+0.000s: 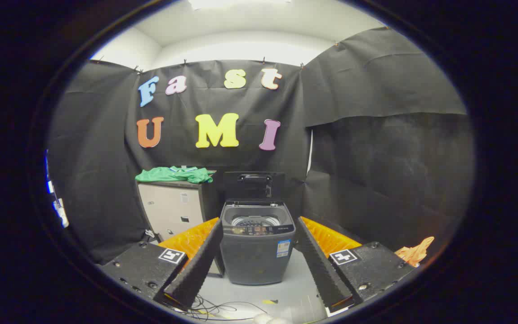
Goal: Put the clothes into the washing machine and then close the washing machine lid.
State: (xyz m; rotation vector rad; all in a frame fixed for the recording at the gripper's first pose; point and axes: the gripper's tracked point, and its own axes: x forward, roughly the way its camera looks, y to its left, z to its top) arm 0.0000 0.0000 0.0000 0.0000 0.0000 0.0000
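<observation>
Gripper [259, 252] gapes wide, empty; one open washing machine [257, 245] ahead, one green garment [176, 175] on one cabinet [173, 211].

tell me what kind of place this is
Probably a staged recording booth set up as a laundry corner: black cloth walls, a top-load washing machine with its lid up, green clothes on a cabinet. The gripper has its fingers open, holding nothing.
</observation>
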